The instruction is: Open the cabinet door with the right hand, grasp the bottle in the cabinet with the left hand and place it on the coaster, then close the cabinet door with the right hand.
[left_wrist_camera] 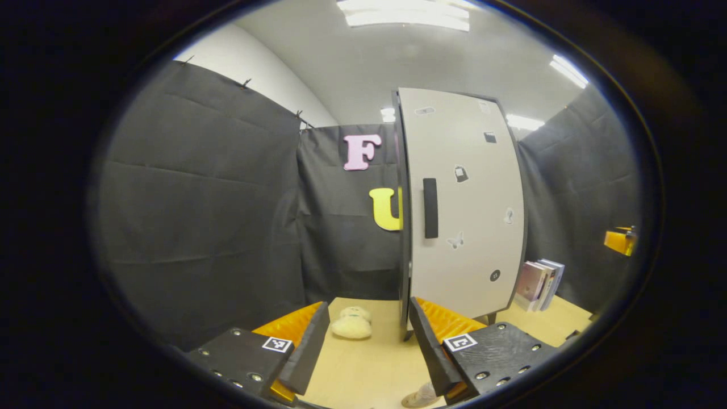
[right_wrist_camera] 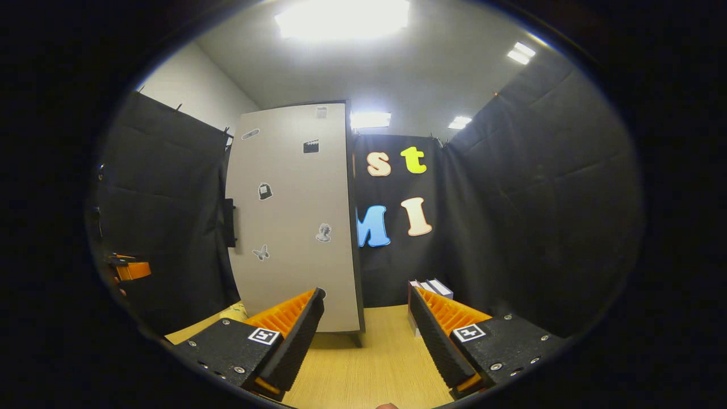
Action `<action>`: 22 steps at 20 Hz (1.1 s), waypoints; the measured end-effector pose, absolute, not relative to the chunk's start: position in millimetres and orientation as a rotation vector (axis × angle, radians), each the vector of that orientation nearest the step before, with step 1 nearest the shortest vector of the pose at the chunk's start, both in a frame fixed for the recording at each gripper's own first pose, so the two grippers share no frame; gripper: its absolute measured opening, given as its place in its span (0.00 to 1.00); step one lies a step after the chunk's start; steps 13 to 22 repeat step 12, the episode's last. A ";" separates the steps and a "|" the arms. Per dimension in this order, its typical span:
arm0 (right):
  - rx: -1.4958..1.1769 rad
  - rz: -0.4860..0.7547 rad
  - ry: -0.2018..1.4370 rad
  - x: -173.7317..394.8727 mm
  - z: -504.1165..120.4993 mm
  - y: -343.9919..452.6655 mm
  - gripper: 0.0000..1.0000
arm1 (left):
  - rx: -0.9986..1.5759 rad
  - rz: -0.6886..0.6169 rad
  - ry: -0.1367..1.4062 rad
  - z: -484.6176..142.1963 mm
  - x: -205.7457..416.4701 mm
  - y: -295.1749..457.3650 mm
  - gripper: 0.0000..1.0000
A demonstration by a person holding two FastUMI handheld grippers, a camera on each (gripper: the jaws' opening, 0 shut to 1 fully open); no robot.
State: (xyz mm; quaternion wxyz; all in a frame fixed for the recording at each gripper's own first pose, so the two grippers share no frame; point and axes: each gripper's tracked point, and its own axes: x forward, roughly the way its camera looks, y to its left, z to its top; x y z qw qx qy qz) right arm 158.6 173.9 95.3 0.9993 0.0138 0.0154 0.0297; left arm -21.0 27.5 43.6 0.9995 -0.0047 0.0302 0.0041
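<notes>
A tall cabinet stands on the wooden table, its pale grey door [left_wrist_camera: 466,204] shut and dotted with small stickers. The door's black vertical handle [left_wrist_camera: 430,207] sits near its left edge. The shut door hides the cabinet's inside. My left gripper [left_wrist_camera: 369,309] is open and empty, low over the table, a good way in front of the cabinet. In the right gripper view the same door [right_wrist_camera: 289,227] stands ahead to the left, its handle [right_wrist_camera: 229,222] at the left edge. My right gripper [right_wrist_camera: 366,301] is open, holds nothing, and is well short of the door.
A cream plush toy [left_wrist_camera: 352,324] lies on the table [left_wrist_camera: 363,363] left of the cabinet's foot. Several books [left_wrist_camera: 539,283] stand upright right of the cabinet, also books [right_wrist_camera: 433,287]. The other gripper [left_wrist_camera: 620,241] shows far right. A pale object [left_wrist_camera: 420,396] lies near the table's front edge.
</notes>
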 end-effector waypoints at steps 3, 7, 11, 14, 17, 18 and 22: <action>0.031 0.059 0.029 158.1 96.1 174.5 0.95 | -0.012 0.007 0.060 44.8 -19.5 29.6 0.81; 0.022 0.056 0.020 159.9 97.3 172.6 0.95 | -0.011 0.004 0.047 47.5 -20.6 29.9 0.81; 0.034 0.048 0.022 159.5 97.5 173.1 0.94 | 0.001 0.002 0.042 46.1 -21.0 29.1 0.81; 0.039 0.048 0.026 158.3 96.5 173.7 0.94 | 0.000 0.001 0.045 45.2 -20.0 28.9 0.81; 0.039 0.048 0.026 158.3 96.5 173.7 0.94 | 0.000 0.001 0.045 45.2 -20.0 28.9 0.81; 0.039 0.048 0.026 158.3 96.5 173.7 0.94 | 0.000 0.001 0.045 45.2 -20.0 28.9 0.81; 0.039 0.048 0.026 158.3 96.5 173.7 0.94 | 0.000 0.001 0.045 45.2 -20.0 28.9 0.81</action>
